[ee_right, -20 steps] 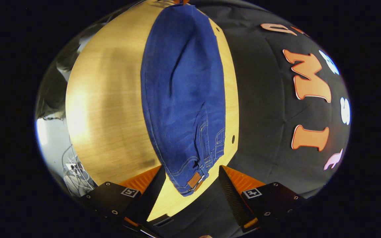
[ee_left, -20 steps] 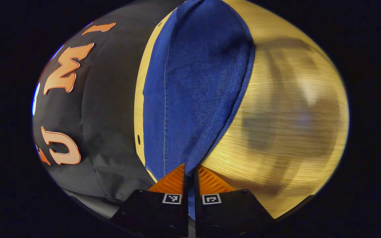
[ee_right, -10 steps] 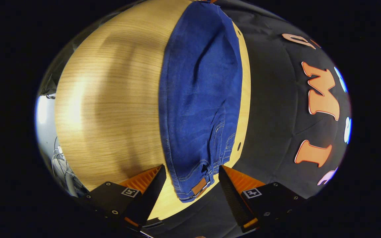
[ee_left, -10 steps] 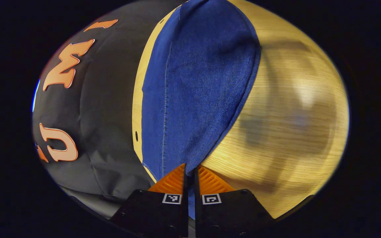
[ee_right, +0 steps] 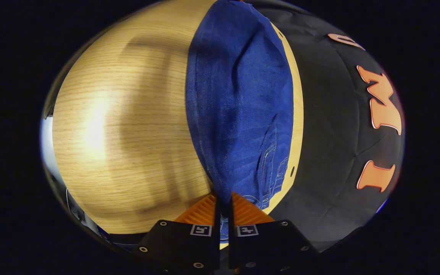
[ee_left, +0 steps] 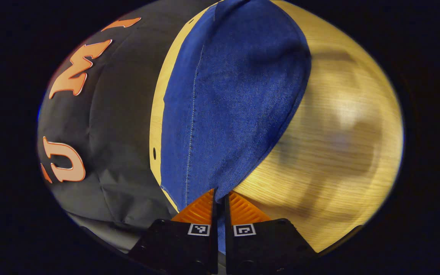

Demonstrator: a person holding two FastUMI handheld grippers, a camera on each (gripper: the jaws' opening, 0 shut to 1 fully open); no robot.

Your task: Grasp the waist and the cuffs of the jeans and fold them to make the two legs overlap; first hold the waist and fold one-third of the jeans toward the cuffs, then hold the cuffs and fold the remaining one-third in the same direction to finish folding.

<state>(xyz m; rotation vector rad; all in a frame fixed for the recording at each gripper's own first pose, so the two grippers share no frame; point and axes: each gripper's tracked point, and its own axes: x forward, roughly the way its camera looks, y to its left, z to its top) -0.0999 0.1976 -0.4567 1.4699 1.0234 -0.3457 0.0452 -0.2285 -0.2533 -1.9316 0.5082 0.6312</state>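
Now | both tongs (ee_left: 219, 196) (ee_right: 224, 198) pinch jeans (ee_left: 227, 95) | table (ee_left: 330, 126) open beside

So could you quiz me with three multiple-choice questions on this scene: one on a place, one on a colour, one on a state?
1. Where do the dark blue denim jeans lie?
A. on the light wooden table
B. on a chair
C. on the floor

2. What colour is the jeans' seam stitching?
A. red
B. pale
C. black

3. How does the right gripper stand?
A. wide open
B. shut on nothing
C. shut on the jeans

Answers: 1 A, wood grain shows on both sides of the denim. 2 B, pale thread runs along the pocket seams. 3 C, cloth sits pinched between its two fingers, as with the left gripper.
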